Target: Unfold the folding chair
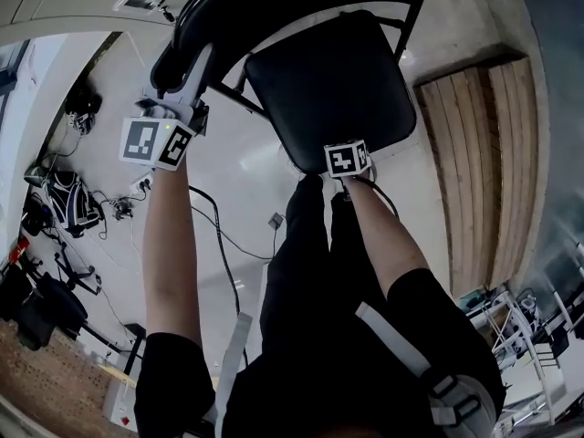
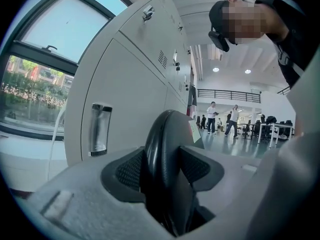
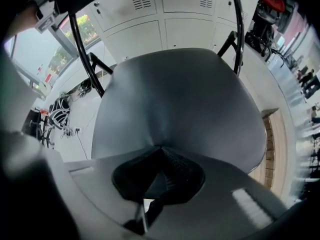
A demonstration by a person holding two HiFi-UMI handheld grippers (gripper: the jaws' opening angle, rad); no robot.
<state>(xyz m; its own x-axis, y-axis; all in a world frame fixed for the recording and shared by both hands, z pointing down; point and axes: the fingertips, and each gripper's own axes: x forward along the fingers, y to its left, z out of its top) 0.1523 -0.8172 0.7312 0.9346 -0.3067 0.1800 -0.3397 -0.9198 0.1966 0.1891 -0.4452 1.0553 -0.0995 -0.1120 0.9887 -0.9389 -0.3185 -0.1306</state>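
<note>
Okay, close in, my left forearm (image 1: 173, 245) runs straight out and my right forearm (image 1: 388, 235) angles in over my black trouser legs (image 1: 310, 245). The left gripper (image 2: 162, 166) sits roughly level, its pads clamped on either side of the black backrest (image 1: 187, 21) rim of the folding chair. The right gripper (image 3: 159, 156) points straight down at the near edge of the seat (image 1: 333, 85), jaws pressed together with nothing between them; I can't tell whether the tips touch the seat. The dark seat faces up at me, and black frame tubes (image 3: 82, 49) rise behind it. A cable (image 1: 214, 235) trails over the pale floor (image 1: 246, 190) under my left arm, and a wooden platform (image 1: 484, 172) lies to the right. Further off, grey lockers (image 3: 170, 29) stand right behind the chair, with a window (image 2: 40, 59) beside them and people (image 2: 212, 116) walking in the far hall.
</note>
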